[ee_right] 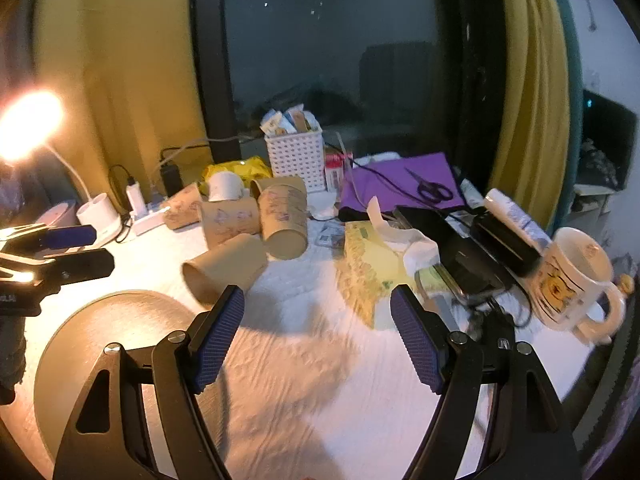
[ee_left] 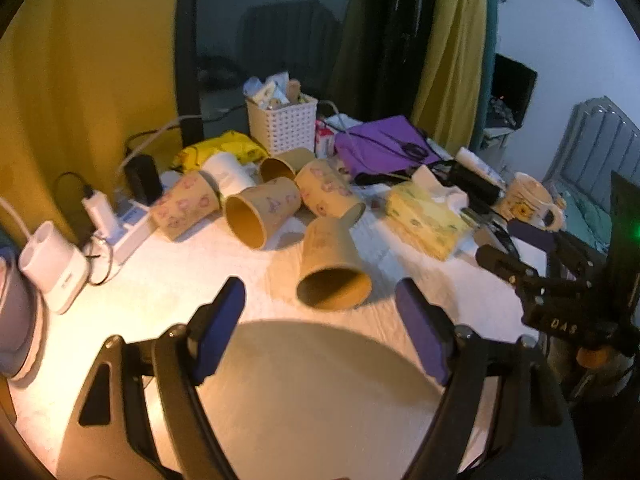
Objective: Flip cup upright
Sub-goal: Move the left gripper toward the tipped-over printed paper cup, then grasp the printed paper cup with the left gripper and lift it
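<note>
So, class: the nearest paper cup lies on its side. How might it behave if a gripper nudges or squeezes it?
The cup lies on its round wall, so a nudge would probably roll it, curving since it tapers. It looks like thin paper, likely light and easily crushed. The open left gripper should probably close gently.

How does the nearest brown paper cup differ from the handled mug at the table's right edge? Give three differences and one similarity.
The brown paper cup lies on its side; the mug stands upright. The paper cup has no handle; the mug has one. The paper cup is brown; the mug is cream with a yellow print. Both rest on the white table, ungripped.
</note>
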`<state>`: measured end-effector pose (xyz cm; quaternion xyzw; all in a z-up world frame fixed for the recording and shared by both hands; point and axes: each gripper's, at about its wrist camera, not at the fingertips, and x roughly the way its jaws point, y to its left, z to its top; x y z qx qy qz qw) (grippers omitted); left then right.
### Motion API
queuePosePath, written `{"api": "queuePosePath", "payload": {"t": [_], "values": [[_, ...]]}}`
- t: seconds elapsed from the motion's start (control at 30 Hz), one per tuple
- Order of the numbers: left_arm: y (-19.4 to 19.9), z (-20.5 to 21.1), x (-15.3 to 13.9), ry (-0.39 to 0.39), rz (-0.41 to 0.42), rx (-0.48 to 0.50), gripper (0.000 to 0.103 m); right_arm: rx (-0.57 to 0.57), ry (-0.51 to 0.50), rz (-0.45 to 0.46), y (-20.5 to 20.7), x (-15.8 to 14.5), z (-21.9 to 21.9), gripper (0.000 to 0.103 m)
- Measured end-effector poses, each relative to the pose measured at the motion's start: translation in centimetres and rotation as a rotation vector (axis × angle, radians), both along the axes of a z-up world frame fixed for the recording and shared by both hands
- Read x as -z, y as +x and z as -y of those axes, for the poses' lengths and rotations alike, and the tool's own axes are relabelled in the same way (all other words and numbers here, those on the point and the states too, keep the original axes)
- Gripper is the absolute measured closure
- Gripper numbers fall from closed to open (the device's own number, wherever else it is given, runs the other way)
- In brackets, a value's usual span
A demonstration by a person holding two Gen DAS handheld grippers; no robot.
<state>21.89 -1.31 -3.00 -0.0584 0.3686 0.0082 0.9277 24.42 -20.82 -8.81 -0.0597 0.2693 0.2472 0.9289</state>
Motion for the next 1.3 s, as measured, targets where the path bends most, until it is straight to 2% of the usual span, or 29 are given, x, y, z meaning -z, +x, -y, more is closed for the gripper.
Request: {"api": "queuePosePath", "payload": {"t": [0.33, 0.63, 0.73, 0.93, 0.97, 1.0, 1.03, 1.3], "values": [[10.3, 0.6, 2.3, -0.058, -0.145, -0.015, 0.025, 0.003, 0.025, -0.074, 9.0, -0.3, -0.6, 0.024], [18.5, 0.2, 5.0, -0.104, -0.261, -0.047, 0.024, 0.047, 0.059, -0.17, 14.3, 1.0, -0.6, 0.024], [20.0, 0.2, 5.9, -0.125, -0.3, -0.054, 0.025, 0.053, 0.077, -0.192, 15.5, 1.3, -0.4, 0.024], [22.0, 0.5, 7.3, -0.121, -0.354, -0.053, 0.025, 0.034, 0.09, -0.214, 16.5, 2.0, -0.5, 0.024], [22.3, 0.5, 7.6, -0.125, -0.365, -0.053, 0.026, 0.034, 0.091, -0.217, 16.6, 2.1, -0.4, 0.024], [22.6, 0.5, 7.7, -0.126, -0.374, -0.055, 0.033, 0.034, 0.092, -0.22, 16.6, 2.2, -0.4, 0.024], [22.9, 0.4, 7.9, -0.129, -0.384, -0.057, 0.033, 0.034, 0.093, -0.222, 16.6, 2.3, -0.4, 0.024], [22.7, 0.9, 7.5, -0.131, -0.378, -0.045, 0.039, 0.047, 0.093, -0.212, 15.7, 1.7, 0.2, 0.024]]}}
